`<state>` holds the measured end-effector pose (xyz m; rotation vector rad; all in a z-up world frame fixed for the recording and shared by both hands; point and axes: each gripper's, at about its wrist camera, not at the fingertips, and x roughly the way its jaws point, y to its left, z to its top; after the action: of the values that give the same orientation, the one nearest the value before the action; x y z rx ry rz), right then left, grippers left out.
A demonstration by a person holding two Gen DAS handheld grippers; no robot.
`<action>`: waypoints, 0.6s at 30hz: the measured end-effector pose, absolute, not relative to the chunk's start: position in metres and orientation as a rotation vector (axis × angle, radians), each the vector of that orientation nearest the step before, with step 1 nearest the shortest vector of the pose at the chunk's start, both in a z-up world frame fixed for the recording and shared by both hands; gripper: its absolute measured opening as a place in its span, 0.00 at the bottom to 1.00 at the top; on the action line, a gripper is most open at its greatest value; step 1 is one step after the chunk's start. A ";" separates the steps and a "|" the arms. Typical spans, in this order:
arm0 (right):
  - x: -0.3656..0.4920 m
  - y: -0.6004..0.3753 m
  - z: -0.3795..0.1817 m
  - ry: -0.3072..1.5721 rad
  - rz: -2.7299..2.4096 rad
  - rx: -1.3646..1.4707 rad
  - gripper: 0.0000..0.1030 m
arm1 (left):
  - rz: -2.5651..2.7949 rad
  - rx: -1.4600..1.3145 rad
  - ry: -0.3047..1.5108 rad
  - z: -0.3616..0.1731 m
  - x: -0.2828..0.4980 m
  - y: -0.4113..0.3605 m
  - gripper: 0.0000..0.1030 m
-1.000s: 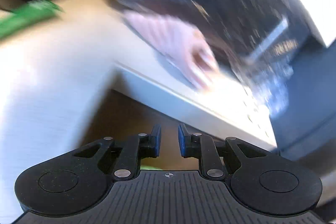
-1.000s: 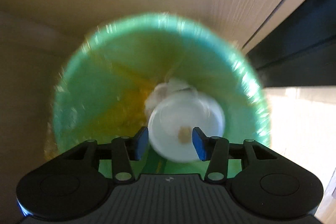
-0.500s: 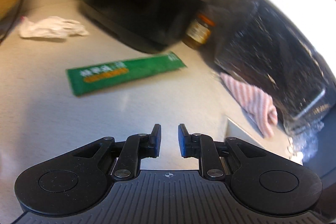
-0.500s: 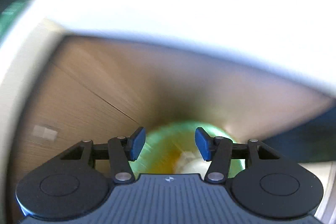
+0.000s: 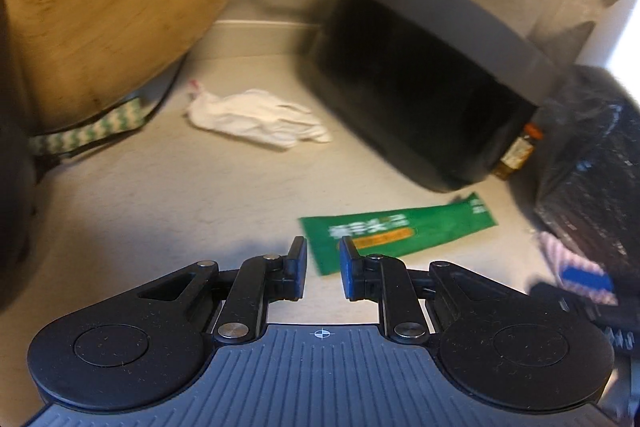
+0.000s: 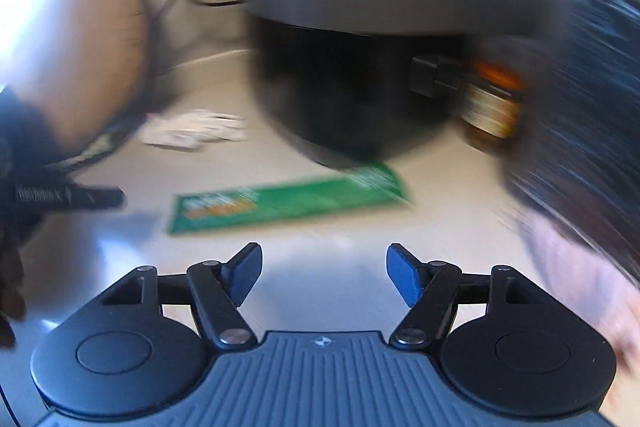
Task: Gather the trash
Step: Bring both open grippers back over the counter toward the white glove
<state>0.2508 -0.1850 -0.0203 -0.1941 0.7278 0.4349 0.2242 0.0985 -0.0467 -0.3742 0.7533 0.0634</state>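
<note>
Left wrist view: the left hand-held gripper (image 5: 322, 269) hovered over the pale speckled table (image 5: 168, 195) with its jaws a narrow gap apart and nothing between them, the same gap as a second earlier. The view had swung from the table's edge and a pink striped cloth to the back corner. A flat green foil wrapper with white and orange print (image 5: 400, 233) lay just beyond the fingertips, near the foot of a black box-shaped appliance with a grey lid (image 5: 424, 91). A crumpled white paper tissue (image 5: 256, 119) lay further back, beside a round wooden board (image 5: 104, 7) leaning at the left.

Right wrist view, heavily blurred: the right hand-held gripper (image 6: 324, 275) had just been opening and its jaws stood wide apart and empty. A second earlier it had pointed into a green-lined bin with a white cup between its fingers; that cup was gone from the jaws, apparently dropped in the bin. The green wrapper (image 6: 288, 203) lay ahead on the table, the tissue (image 6: 196, 133) behind it.

In my judgement 1 piece was binned and 2 remained, the wrapper being the nearer target.
</note>
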 end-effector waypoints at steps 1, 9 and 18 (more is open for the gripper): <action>0.260 -0.170 -0.021 0.726 0.461 -0.206 0.68 | 0.070 -0.362 0.757 -0.047 0.222 0.102 0.20; 0.329 -0.085 -0.065 0.841 0.501 -0.157 0.66 | 0.085 -0.341 0.777 -0.057 0.220 0.128 0.20; 0.361 -0.065 -0.064 0.878 0.527 -0.186 0.48 | 0.060 -0.353 0.791 -0.063 0.228 0.135 0.20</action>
<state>0.3605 -0.0650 -0.0645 -0.1857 0.8781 0.5267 0.2285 0.1353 -0.0629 -0.3534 0.7913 0.0597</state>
